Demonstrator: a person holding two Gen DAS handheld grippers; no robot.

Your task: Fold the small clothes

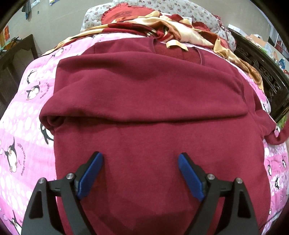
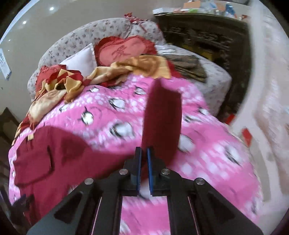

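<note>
Left wrist: left gripper (image 1: pixel 140 159) wide over fleecy sweater (image 1: pixel 144 101); right gripper (image 2: pixel 144 153) pinches its sleeve (image 2: pixel 162 115).

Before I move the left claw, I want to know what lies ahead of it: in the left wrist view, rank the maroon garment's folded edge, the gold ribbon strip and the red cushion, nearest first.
From the left claw, open above the cloth:
1. The maroon garment's folded edge, straight ahead.
2. The gold ribbon strip, beyond the garment's far end, slightly right.
3. The red cushion, farthest, by the floral headboard.
</note>
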